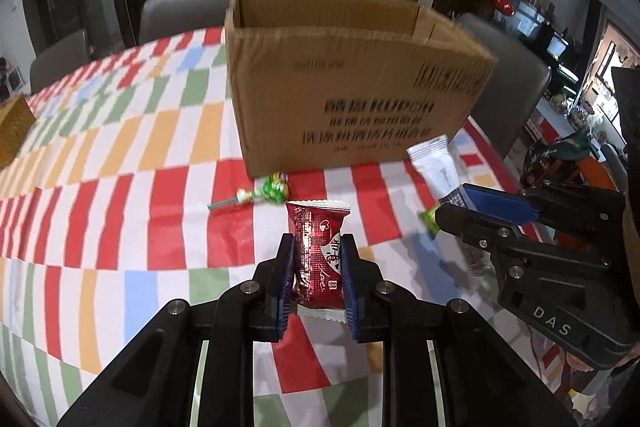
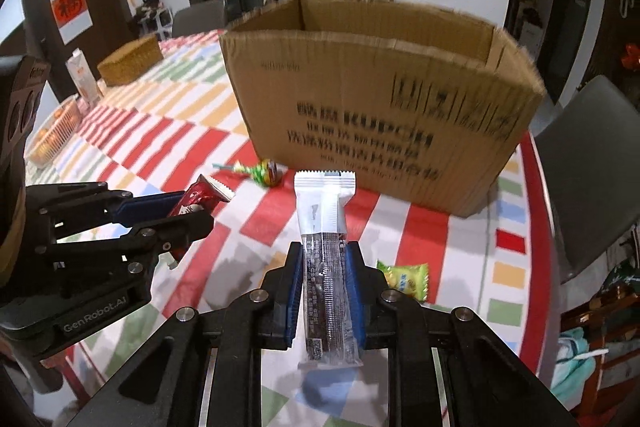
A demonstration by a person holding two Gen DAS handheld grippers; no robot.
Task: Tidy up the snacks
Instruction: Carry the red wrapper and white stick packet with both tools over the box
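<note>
My left gripper [image 1: 318,247] is shut on a red snack packet [image 1: 318,255] and holds it above the tablecloth, in front of the open cardboard box [image 1: 352,83]. My right gripper [image 2: 326,259] is shut on a long white and black snack bar packet [image 2: 326,259], also lifted, facing the same box [image 2: 380,99]. Each gripper shows in the other's view: the right one [image 1: 452,217] with the bar [image 1: 434,169], the left one [image 2: 188,209] with the red packet [image 2: 200,197]. A green lollipop [image 1: 270,189] lies on the cloth before the box; it also shows in the right wrist view [image 2: 264,171].
A yellow-green candy packet [image 2: 406,279] lies on the checked tablecloth [image 1: 120,155] by my right gripper. A woven basket [image 2: 130,61], a carton [image 2: 84,79] and a tray of oranges [image 2: 52,139] stand at the far left. Grey chairs [image 2: 588,167] ring the table.
</note>
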